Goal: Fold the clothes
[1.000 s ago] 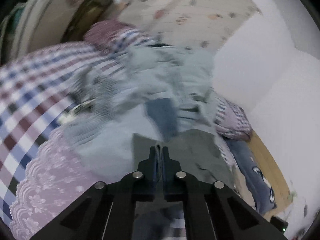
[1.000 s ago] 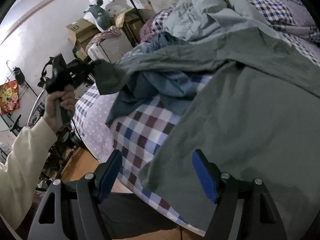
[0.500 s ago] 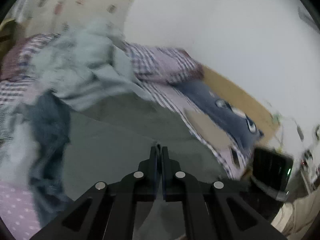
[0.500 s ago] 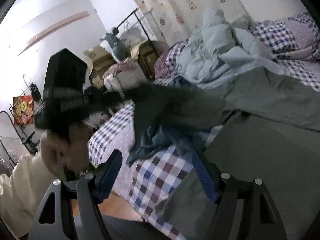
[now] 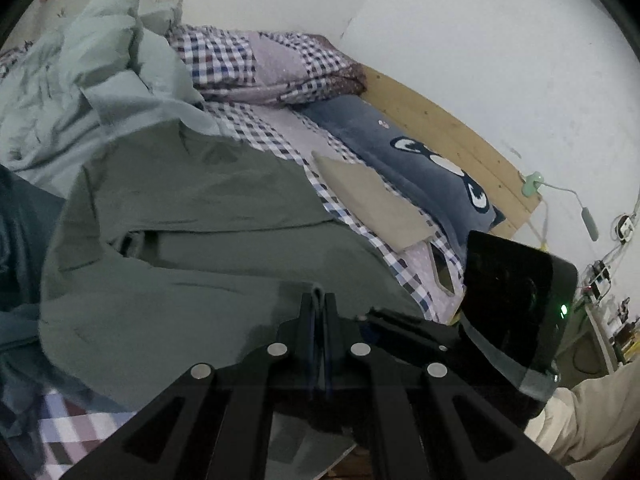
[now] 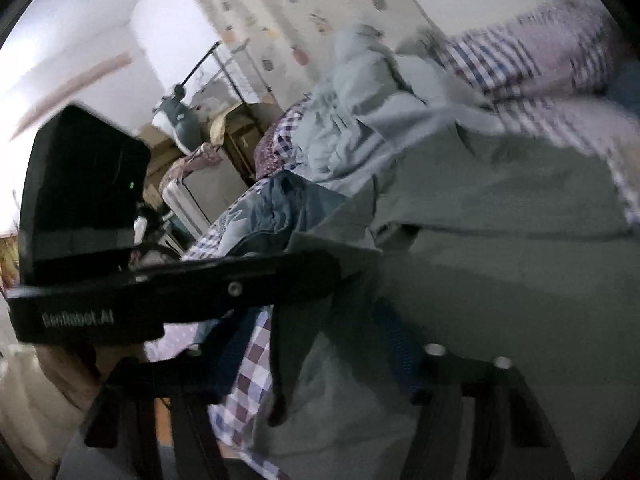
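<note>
A grey-green garment (image 5: 200,220) lies spread over the checked bed. My left gripper (image 5: 319,300) is shut on a folded edge of it, held just above the cloth. In the right wrist view the left gripper (image 6: 336,268) crosses the frame from the left, and a flap of the green garment (image 6: 500,260) hangs from its tips. My right gripper (image 6: 312,352) is open, and that hanging flap drops between its fingers. One blue pad (image 6: 400,344) shows; the other finger is mostly hidden. The right gripper's black housing (image 5: 516,292) sits close on the right.
A pale blue-green duvet (image 5: 80,80) is heaped at the back left, with a dark blue garment (image 5: 20,240) beside it. A tan folded piece (image 5: 372,204), a navy pillow (image 5: 400,160) and the wooden headboard (image 5: 440,128) lie to the right. Boxes and a clothes rack (image 6: 224,92) stand beyond the bed.
My left gripper has swung across the bed with the garment edge still in it, from the far side to right beside the right gripper. The right gripper has stayed open.
</note>
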Demonstrator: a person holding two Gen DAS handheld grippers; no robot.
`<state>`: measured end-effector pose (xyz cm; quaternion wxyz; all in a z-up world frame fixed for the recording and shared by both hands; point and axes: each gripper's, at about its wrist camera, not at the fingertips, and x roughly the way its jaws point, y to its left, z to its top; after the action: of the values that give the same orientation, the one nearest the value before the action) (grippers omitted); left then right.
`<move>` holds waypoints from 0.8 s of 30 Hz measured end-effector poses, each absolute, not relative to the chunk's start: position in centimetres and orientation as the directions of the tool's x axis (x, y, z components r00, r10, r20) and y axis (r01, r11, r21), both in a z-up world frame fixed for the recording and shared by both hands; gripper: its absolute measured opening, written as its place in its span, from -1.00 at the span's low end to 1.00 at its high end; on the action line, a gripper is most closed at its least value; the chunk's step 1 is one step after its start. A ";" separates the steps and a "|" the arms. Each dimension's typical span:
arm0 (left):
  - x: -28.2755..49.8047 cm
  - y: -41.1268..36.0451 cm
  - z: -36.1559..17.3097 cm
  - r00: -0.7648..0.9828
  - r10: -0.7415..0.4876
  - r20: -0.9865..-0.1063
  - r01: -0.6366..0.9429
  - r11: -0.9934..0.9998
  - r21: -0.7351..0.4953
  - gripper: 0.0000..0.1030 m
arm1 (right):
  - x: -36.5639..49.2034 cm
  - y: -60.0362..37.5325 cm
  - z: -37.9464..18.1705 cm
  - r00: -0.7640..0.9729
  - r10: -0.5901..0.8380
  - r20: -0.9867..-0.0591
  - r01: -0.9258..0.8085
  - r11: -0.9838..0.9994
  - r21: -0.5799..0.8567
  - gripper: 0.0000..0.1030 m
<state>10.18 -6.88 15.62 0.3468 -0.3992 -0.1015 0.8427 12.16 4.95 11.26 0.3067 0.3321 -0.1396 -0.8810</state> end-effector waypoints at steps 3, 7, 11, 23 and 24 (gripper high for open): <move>9.1 -5.6 14.1 -0.420 0.673 -0.609 -0.484 -0.733 -0.477 -0.97 | 11.2 6.4 9.9 -0.582 -0.632 -0.511 0.403 -0.770 0.494 -0.21; 7.9 -4.0 12.3 -0.387 0.686 -0.616 -0.459 -0.723 -0.516 -0.96 | 10.0 8.3 8.0 -0.570 -0.632 -0.525 0.340 -0.763 0.550 -0.69; 7.7 -5.0 11.9 -0.423 0.710 -0.563 -0.405 -0.704 -0.583 -0.86 | 8.5 10.3 5.7 -0.552 -0.630 -0.546 0.259 -0.752 0.606 -0.91; 11.4 -14.8 7.0 -0.663 0.554 -0.504 -0.075 -0.718 -0.692 0.00 | 5.6 12.8 1.4 -0.479 -0.622 -0.620 0.120 -0.746 0.656 -0.83; 11.6 -15.1 6.7 -0.666 0.550 -0.504 -0.065 -0.715 -0.696 0.00 | 5.4 12.9 1.2 -0.474 -0.624 -0.621 0.111 -0.742 0.661 -0.80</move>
<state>11.57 -15.14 6.69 0.1809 -0.3666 -0.3311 0.8504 5.42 12.94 1.20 0.2263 0.4601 -0.2788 -0.8120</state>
